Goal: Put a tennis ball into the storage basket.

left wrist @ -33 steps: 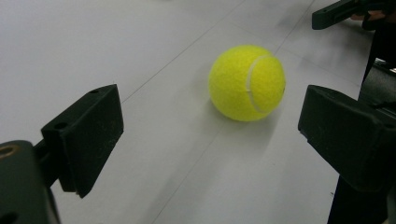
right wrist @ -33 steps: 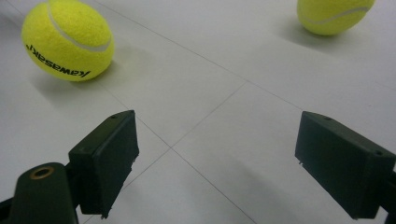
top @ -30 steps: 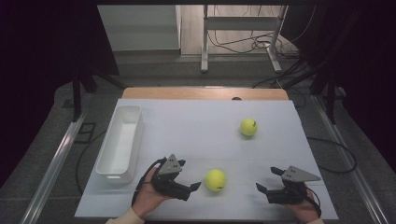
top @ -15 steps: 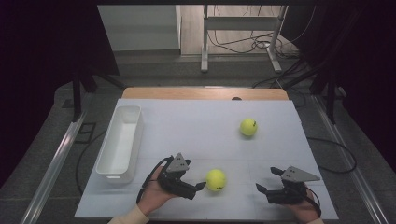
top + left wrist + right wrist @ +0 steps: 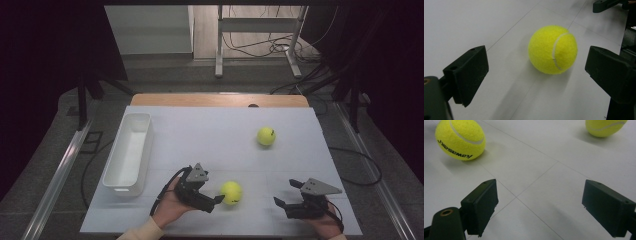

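While the nearer tennis ball lies where it lay a second ago, on the white bench near its front edge, the left tongs have crept toward it. In the earliest high view a clear strip of bench separated their tips from the ball; half a second ago that strip had narrowed; now, from above, the tips sit just beside the ball's left side. The left tongs' jaws have just been opening further, and in the left gripper view they stand wide apart, with the ball resting on the bench ahead of them, in line with the gap and nearer the right jaw. Neither pad touches it, and it is not gripped.

The right tongs have not shifted across the three high views: the right hand holds them low at the front right of the bench, pointing left toward the ball and well apart from it. Their jaws are spread wide with bare bench between them, and the right gripper view shows the printed ball off to the upper left.

The second tennis ball, farther back on the right half, is unmoved, as is the white plastic bin along the left edge.
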Available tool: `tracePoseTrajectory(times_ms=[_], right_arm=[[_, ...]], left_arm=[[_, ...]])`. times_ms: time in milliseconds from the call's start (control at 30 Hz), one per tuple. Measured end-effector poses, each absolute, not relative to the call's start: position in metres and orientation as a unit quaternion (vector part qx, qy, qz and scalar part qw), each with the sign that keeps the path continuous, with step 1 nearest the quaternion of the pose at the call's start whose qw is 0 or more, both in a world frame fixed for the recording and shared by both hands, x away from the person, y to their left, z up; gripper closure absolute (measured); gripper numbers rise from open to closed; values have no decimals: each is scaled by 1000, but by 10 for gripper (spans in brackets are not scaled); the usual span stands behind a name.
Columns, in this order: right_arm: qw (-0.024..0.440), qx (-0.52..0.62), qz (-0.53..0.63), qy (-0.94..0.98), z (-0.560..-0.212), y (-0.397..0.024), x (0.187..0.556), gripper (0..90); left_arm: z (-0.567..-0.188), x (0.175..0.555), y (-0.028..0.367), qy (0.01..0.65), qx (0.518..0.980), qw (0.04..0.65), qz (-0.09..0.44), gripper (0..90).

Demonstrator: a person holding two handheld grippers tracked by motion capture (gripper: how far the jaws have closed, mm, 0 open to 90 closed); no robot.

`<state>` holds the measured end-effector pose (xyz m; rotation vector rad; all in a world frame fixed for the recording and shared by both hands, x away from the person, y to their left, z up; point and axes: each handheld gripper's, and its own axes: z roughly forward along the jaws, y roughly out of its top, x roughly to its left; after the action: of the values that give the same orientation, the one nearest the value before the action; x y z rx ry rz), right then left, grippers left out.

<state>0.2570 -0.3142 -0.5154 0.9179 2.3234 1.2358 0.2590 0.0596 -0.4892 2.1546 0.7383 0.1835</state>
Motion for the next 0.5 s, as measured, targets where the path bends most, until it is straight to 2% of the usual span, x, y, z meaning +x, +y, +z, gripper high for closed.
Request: tracePoseTrajectory(times_ms=[500], right_arm=[[176, 323, 434, 822, -515, -314, 257, 137]], left_arm=[[-495, 264, 47, 289, 866, 402, 63, 45]])
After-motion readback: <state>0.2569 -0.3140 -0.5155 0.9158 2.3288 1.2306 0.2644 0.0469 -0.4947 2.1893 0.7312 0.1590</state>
